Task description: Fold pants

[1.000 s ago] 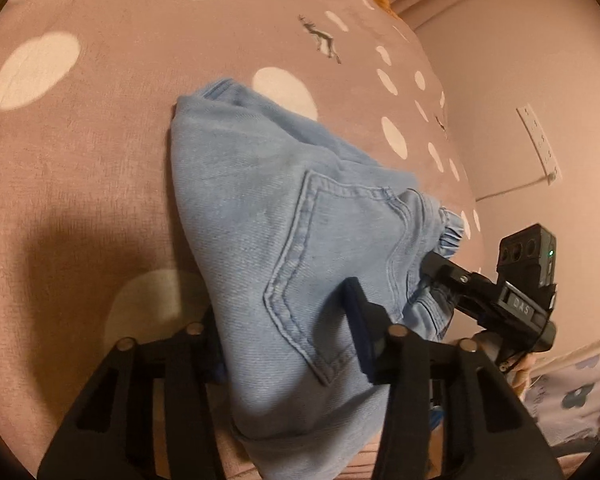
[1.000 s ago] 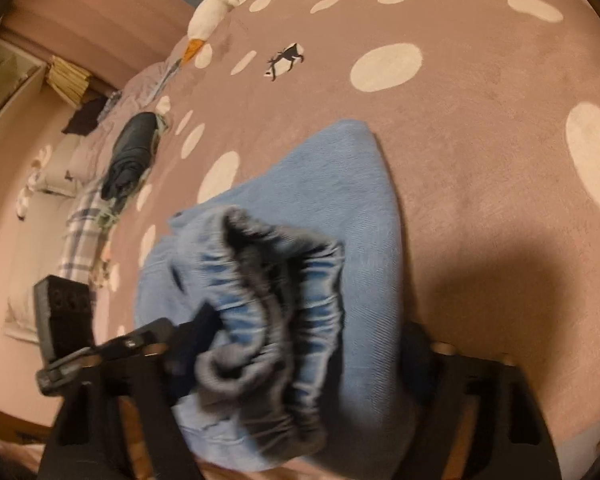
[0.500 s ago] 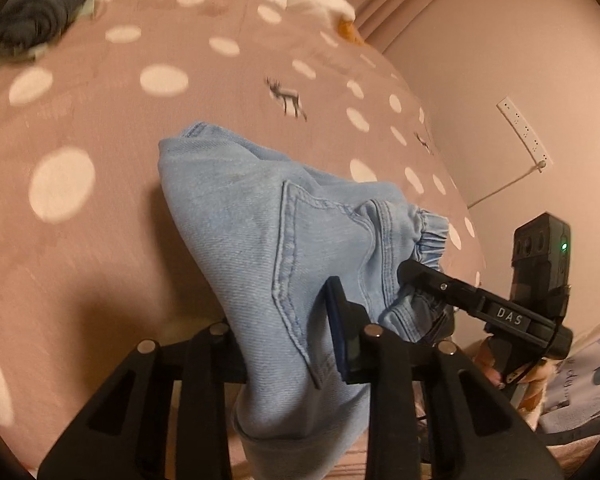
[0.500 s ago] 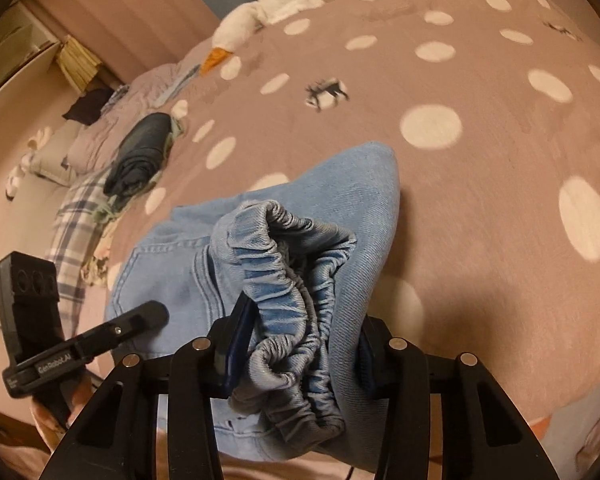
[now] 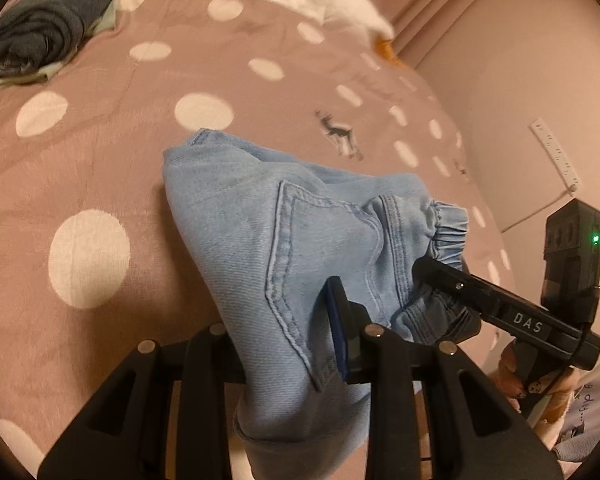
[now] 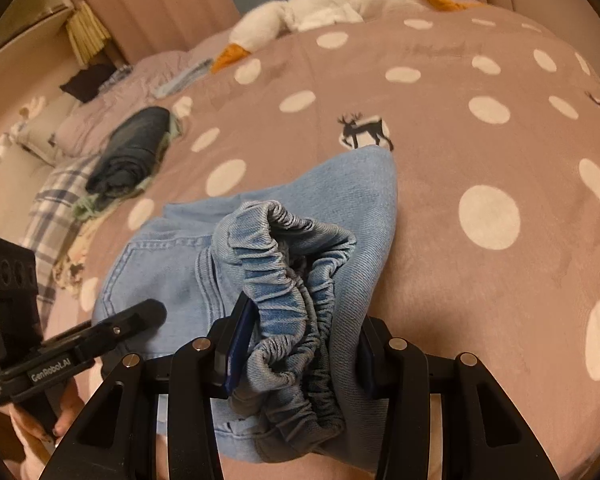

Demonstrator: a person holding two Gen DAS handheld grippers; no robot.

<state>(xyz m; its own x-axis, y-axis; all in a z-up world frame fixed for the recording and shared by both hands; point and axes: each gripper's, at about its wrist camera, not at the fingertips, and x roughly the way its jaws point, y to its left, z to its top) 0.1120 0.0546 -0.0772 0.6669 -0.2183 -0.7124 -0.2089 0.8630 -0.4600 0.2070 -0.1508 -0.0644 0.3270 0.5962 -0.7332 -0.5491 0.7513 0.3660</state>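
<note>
Gripping light-blue denim pants [image 5: 260, 232] on the polka-dot bed [image 5: 100, 152], we judge them soft, limp and fairly light. Left claw [image 5: 284, 344] pinches the pocket side; right claw [image 6: 300, 356] clamps the bunched elastic waistband [image 6: 284, 280], the firmest hold.

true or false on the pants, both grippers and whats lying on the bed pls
1. The left gripper is clamped on the light blue pants. True.
2. The right gripper is open and holds nothing. False: it is shut on the bunched elastic waistband.
3. The pants lie flat and spread out. False: they are bunched and held between both grippers.
4. A dark folded garment lies on the polka-dot blanket. True.
5. A white plush goose lies at the bed's far end. True.
</note>
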